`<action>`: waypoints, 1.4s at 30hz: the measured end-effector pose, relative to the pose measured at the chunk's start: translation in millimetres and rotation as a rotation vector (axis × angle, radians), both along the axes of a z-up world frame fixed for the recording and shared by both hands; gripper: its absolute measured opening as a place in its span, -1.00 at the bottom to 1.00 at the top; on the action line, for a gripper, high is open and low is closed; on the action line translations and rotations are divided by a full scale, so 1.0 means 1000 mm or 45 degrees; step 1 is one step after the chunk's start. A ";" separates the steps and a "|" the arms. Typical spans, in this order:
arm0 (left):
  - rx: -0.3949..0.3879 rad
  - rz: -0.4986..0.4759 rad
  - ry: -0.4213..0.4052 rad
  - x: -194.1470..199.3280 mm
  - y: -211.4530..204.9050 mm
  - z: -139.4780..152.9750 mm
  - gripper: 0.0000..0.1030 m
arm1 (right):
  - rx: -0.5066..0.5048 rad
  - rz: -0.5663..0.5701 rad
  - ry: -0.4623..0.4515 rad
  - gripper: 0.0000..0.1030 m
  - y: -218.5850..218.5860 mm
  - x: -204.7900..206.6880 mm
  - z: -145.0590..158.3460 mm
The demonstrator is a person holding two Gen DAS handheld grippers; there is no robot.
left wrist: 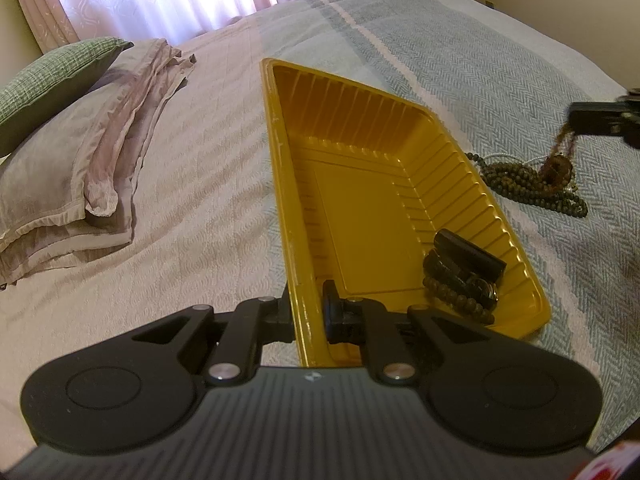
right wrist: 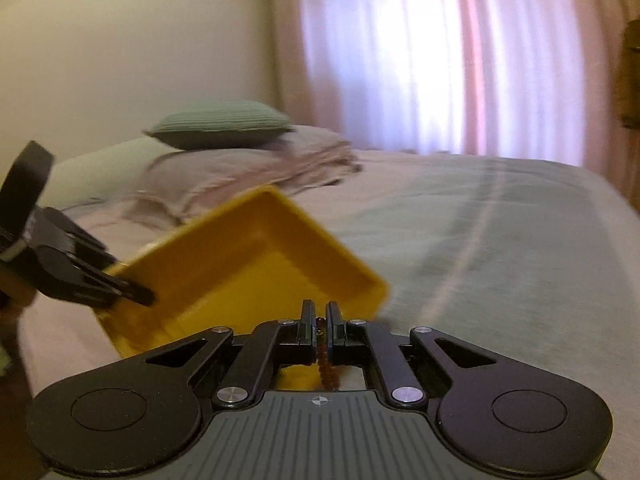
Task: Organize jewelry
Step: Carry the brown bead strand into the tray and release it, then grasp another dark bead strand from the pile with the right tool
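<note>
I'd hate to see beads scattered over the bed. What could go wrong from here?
The reddish bead strand is pinched by just a short section in the right gripper; its hanging end reaches the dark bead pile and might snag.

The left gripper holds the yellow tray by one wall; a tilt could slide the dark jewelry inside.

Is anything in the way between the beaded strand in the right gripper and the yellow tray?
Nothing visible. The right gripper is shut on the reddish bead strand, and the yellow tray, clamped at its rim by the left gripper, is open-topped with bare floor beyond the bracelets in its corner.
</note>
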State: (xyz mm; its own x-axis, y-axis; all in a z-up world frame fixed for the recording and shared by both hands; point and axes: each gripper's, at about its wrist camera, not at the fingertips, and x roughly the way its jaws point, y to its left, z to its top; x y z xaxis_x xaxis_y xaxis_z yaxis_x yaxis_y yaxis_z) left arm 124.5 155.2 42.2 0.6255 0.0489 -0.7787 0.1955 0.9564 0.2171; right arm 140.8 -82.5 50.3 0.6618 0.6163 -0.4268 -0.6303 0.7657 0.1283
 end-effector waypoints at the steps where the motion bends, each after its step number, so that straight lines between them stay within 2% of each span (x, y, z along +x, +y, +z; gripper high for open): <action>1: 0.002 -0.001 0.000 0.000 0.000 0.000 -0.80 | 0.006 0.035 0.004 -0.92 0.009 0.002 0.000; 8: -0.002 -0.001 0.000 0.001 0.001 -0.001 -0.80 | 0.003 0.155 0.066 -0.92 0.057 0.020 -0.014; 16: -0.004 -0.002 -0.004 0.002 0.001 -0.001 -0.80 | 0.035 0.168 0.087 -0.91 0.062 0.029 -0.027; 18: -0.005 -0.001 -0.004 0.002 0.001 0.000 -0.80 | 0.068 0.125 0.100 -0.83 0.054 0.031 -0.027; 20: -0.005 0.000 -0.004 0.002 0.001 0.000 -0.80 | 0.096 0.090 0.112 -0.64 0.044 0.032 -0.026; 22: -0.007 0.001 -0.004 0.002 0.001 0.000 -0.80 | 0.095 0.039 0.096 -0.34 0.031 0.029 -0.026; 24: -0.009 0.002 -0.005 0.002 0.001 0.000 -0.80 | 0.088 -0.016 0.087 -0.27 0.014 0.024 -0.028; 32: -0.019 0.007 -0.007 0.000 0.004 0.000 -0.80 | 0.013 -0.364 0.165 -0.25 -0.068 -0.008 -0.066; 35: -0.020 0.008 -0.007 0.000 0.004 0.000 -0.80 | -0.031 -0.446 0.186 -0.25 -0.088 -0.016 -0.079; 42: -0.016 0.012 -0.001 0.000 0.005 -0.001 -0.80 | -0.036 -0.475 0.211 -0.25 -0.100 -0.012 -0.090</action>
